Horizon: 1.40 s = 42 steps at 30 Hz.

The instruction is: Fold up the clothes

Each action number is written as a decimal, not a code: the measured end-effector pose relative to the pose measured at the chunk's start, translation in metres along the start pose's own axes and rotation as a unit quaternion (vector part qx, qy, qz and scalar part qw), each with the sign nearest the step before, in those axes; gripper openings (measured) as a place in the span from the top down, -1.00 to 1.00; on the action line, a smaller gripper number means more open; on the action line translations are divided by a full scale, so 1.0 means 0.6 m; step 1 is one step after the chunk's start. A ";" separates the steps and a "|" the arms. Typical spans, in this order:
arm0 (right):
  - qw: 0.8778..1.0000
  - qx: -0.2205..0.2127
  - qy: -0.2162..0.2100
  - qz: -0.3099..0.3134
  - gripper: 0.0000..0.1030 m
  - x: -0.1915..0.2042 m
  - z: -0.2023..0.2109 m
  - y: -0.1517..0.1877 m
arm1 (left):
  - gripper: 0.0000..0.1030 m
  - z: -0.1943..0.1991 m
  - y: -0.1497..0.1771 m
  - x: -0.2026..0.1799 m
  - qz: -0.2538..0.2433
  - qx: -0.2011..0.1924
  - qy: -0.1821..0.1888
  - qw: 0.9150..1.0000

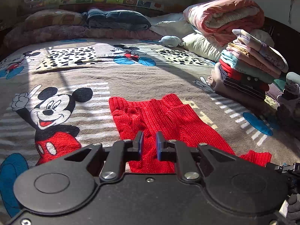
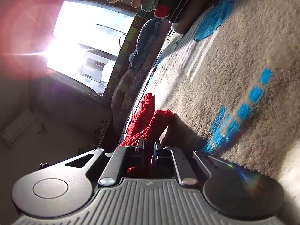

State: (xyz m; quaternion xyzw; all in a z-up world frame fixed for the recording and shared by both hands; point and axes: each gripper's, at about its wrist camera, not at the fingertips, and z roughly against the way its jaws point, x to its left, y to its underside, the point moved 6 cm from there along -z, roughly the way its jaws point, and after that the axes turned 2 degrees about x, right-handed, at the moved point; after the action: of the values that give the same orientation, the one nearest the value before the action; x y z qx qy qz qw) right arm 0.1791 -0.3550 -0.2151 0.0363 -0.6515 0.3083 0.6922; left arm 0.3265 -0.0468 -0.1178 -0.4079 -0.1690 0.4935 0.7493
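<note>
A red knit garment (image 1: pixel 159 116) lies spread on the Mickey Mouse blanket (image 1: pixel 131 75), one sleeve end reaching to the right. My left gripper (image 1: pixel 149 136) hovers just over its near part, open by a narrow gap with nothing between the blue pads (image 1: pixel 159 146). In the right wrist view the camera is rolled sideways. There my right gripper (image 2: pixel 149 144) is shut on a bunched fold of the red garment (image 2: pixel 148 116), which rises off the blanket (image 2: pixel 234 65) from between the fingers.
A stack of folded clothes (image 1: pixel 249 63) stands at the right of the bed, behind it a rolled quilt (image 1: pixel 225 16) and pillows. More bedding (image 1: pixel 116 18) lies under the window (image 2: pixel 84 43). A small plush toy (image 1: pixel 170 41) lies at the back.
</note>
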 end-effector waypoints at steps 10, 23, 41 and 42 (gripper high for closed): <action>1.000 0.001 -0.027 -0.001 0.71 -0.005 0.008 -0.003 | 0.79 0.053 0.049 -0.061 -0.011 -0.027 -0.007 1.000; 1.000 0.012 -0.009 -0.022 0.60 0.003 0.013 -0.004 | -0.03 0.119 0.135 -0.075 0.065 -0.047 0.008 0.997; 0.986 -0.026 0.056 -0.155 0.34 0.024 -0.033 0.023 | -0.23 0.229 0.229 -0.093 -0.072 -0.116 -0.017 0.991; 0.986 -0.031 0.053 -0.157 0.45 0.023 -0.036 0.020 | -0.23 0.224 0.228 -0.098 -0.077 -0.116 -0.011 0.990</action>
State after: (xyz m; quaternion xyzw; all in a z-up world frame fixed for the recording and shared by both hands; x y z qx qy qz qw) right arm 0.1922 -0.3305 -0.2100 0.1005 -0.6095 0.1772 0.7662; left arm 0.1292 -0.0143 -0.1333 -0.4724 -0.2640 0.4161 0.7307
